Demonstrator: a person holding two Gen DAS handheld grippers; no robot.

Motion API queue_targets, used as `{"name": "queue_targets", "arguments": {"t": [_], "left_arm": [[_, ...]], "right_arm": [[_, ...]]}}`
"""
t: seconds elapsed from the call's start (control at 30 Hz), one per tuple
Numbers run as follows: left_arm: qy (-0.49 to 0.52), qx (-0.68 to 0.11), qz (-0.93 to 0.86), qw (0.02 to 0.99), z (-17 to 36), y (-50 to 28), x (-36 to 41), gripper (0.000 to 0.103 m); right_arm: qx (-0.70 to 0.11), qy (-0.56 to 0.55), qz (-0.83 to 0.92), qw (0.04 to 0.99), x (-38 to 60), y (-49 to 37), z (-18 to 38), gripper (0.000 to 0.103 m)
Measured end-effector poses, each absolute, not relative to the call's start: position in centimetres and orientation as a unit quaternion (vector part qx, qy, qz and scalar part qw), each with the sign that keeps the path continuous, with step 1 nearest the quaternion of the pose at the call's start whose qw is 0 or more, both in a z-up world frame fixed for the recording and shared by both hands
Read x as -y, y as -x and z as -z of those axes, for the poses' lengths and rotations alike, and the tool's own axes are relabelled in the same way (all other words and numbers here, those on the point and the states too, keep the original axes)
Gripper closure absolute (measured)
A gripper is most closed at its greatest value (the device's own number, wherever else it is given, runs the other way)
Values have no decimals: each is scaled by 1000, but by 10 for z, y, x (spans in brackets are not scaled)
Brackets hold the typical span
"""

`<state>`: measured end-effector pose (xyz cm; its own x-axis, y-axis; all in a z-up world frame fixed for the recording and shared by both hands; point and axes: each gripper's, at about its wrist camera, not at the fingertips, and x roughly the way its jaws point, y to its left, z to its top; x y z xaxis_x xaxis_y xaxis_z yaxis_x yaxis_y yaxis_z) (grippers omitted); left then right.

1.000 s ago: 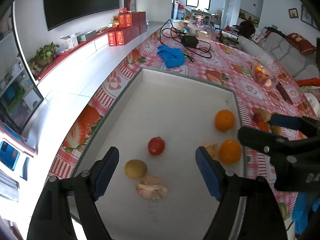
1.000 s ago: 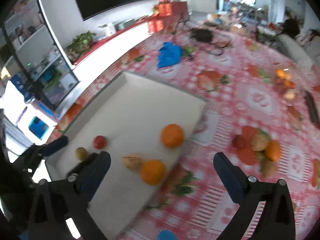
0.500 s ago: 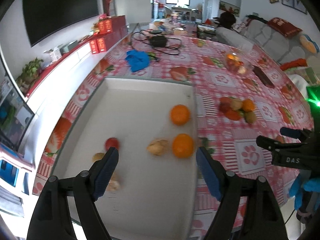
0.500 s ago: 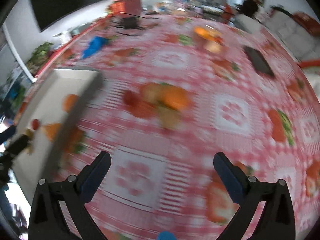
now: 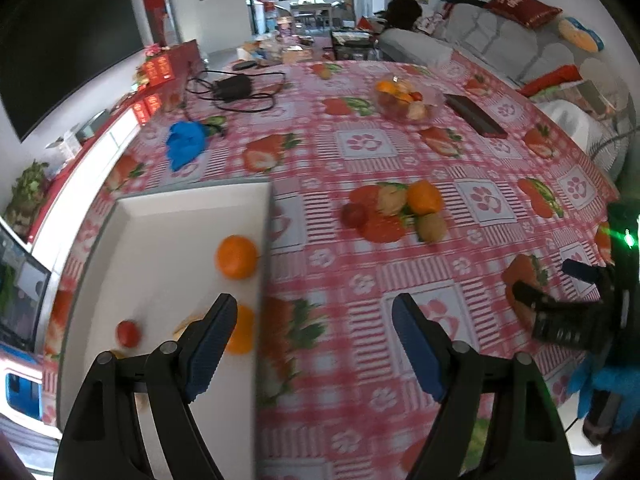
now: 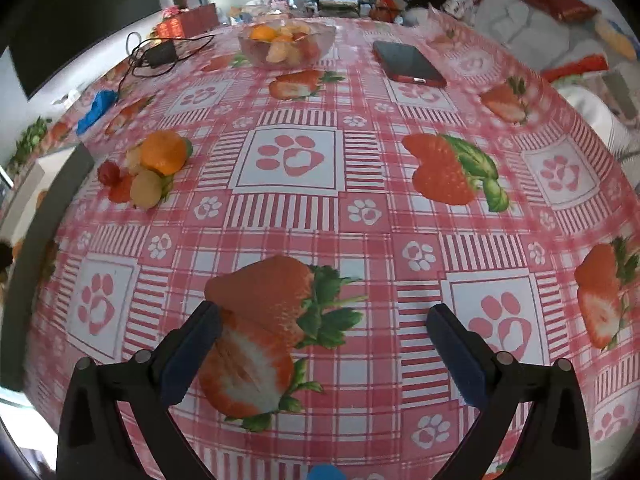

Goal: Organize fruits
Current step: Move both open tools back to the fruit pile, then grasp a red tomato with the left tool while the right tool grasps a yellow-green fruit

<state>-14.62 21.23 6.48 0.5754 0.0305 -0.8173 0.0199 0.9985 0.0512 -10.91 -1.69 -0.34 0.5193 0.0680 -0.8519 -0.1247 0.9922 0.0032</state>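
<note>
A white tray (image 5: 168,224) lies at the table's left and holds two oranges (image 5: 236,256), a small red fruit (image 5: 128,333) and a pale fruit partly hidden behind my left fingers. A loose pile sits on the tablecloth: an orange (image 5: 425,197), a red fruit (image 5: 354,214), a pale fruit (image 5: 391,199) and a greenish fruit (image 5: 432,225). The pile also shows in the right wrist view (image 6: 164,153). My left gripper (image 5: 314,344) is open and empty over the tray's right edge. My right gripper (image 6: 322,348) is open and empty above bare tablecloth, right of the pile.
A clear bowl of fruit (image 6: 286,42) stands at the far side. A dark phone (image 6: 408,65) lies right of it. A blue cloth (image 5: 185,145) and a black charger with cables (image 5: 234,87) lie at the far left. The right gripper shows in the left view (image 5: 568,312).
Both grippers have swung right, away from the tray. The left view now takes in the loose pile; the right view has moved past the tray to open tablecloth.
</note>
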Motion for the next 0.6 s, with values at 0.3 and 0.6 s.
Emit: {"name": "queue_targets", "arguments": {"t": [0.3, 0.6], "left_arm": [[-86, -468, -9, 879, -36, 87, -181, 20], [-87, -485, -18, 870, -10, 50, -179, 23]], "right_arm": [[-437, 31, -66, 896, 17, 123, 7, 0], [-434, 31, -69, 898, 17, 124, 7, 0]]}}
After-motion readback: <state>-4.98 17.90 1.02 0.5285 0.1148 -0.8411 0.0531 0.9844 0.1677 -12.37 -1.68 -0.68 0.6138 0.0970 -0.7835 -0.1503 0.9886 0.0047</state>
